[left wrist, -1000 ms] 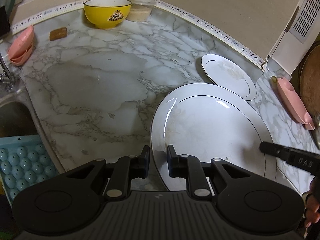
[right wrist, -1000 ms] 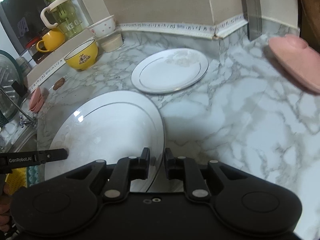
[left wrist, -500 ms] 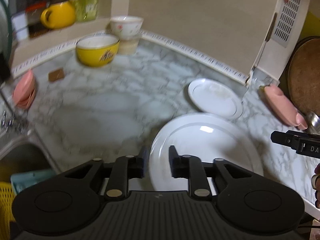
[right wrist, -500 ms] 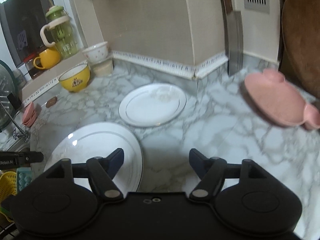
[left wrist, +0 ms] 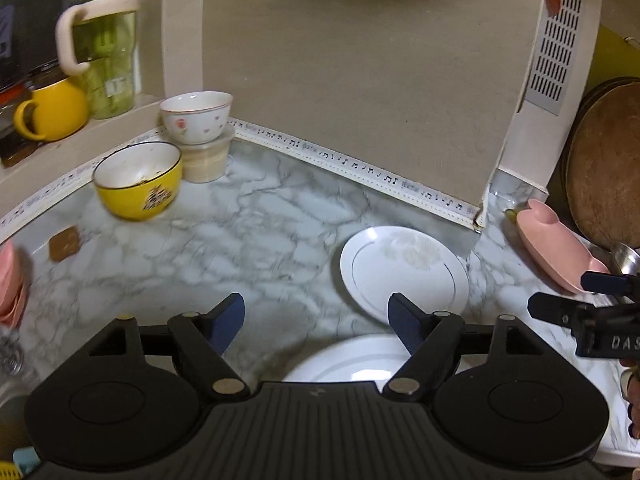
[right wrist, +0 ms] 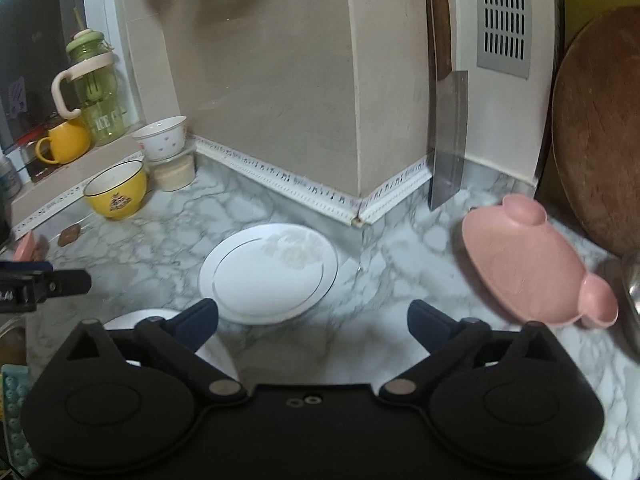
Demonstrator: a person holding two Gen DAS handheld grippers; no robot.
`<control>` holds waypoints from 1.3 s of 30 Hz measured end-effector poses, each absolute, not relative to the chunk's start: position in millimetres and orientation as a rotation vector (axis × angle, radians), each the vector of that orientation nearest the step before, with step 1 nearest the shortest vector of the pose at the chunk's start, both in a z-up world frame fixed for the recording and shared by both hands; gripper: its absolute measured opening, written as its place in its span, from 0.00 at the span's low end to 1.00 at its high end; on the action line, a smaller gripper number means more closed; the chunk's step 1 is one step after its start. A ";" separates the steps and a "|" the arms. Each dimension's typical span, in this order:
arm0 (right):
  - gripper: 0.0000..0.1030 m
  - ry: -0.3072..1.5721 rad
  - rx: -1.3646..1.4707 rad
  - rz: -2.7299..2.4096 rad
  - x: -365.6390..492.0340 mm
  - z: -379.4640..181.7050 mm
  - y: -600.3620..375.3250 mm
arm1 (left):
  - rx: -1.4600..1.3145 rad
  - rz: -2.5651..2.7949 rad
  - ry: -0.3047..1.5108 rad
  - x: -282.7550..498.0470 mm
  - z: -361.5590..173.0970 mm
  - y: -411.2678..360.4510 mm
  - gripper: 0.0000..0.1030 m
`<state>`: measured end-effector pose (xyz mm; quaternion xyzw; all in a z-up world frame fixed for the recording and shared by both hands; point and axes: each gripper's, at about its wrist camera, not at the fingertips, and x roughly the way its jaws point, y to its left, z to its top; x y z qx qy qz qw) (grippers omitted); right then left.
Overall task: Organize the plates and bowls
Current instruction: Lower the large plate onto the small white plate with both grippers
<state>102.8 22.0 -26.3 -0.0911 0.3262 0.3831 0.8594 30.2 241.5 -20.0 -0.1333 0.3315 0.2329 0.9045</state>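
A large white plate point(left wrist: 352, 360) lies flat on the marble counter point(left wrist: 240, 240), just under my left gripper point(left wrist: 316, 312). Its jaws are opening and nothing is between them. My right gripper point(right wrist: 312, 312) hangs above the counter, jaws also opening and empty, with the large plate's edge point(right wrist: 140, 316) below its left finger. A smaller white plate point(right wrist: 268, 272) lies beyond both grippers near the wall corner. A yellow bowl point(left wrist: 138, 180) and a white flowered bowl point(left wrist: 196, 116) on a beige tub stand at the back left. A pink plate point(right wrist: 528, 260) lies at the right.
A cleaver point(right wrist: 448, 136) leans on the wall behind the pink plate, beside a round wooden board point(right wrist: 600, 120). A yellow mug point(left wrist: 52, 110) and a green bottle point(left wrist: 100, 40) stand on the ledge. The sink edge and a teal tray point(right wrist: 12, 420) are at the left.
Both grippers were shut on the large plate's rim; they have let go, opened wide and lifted back. The plate now lies on the counter below them.
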 end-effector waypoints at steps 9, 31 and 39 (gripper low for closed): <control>1.00 0.672 -0.237 0.773 129.5 -38.6 52.5 | -0.258 0.444 0.755 91.2 -41.8 265.0 0.76; 0.73 0.904 -0.248 0.762 188.8 -95.7 109.1 | -0.407 0.371 0.903 159.7 -98.9 306.4 0.74; 0.43 0.961 -0.173 0.777 203.1 -100.0 109.9 | -0.464 0.365 0.905 160.6 -104.6 314.1 0.44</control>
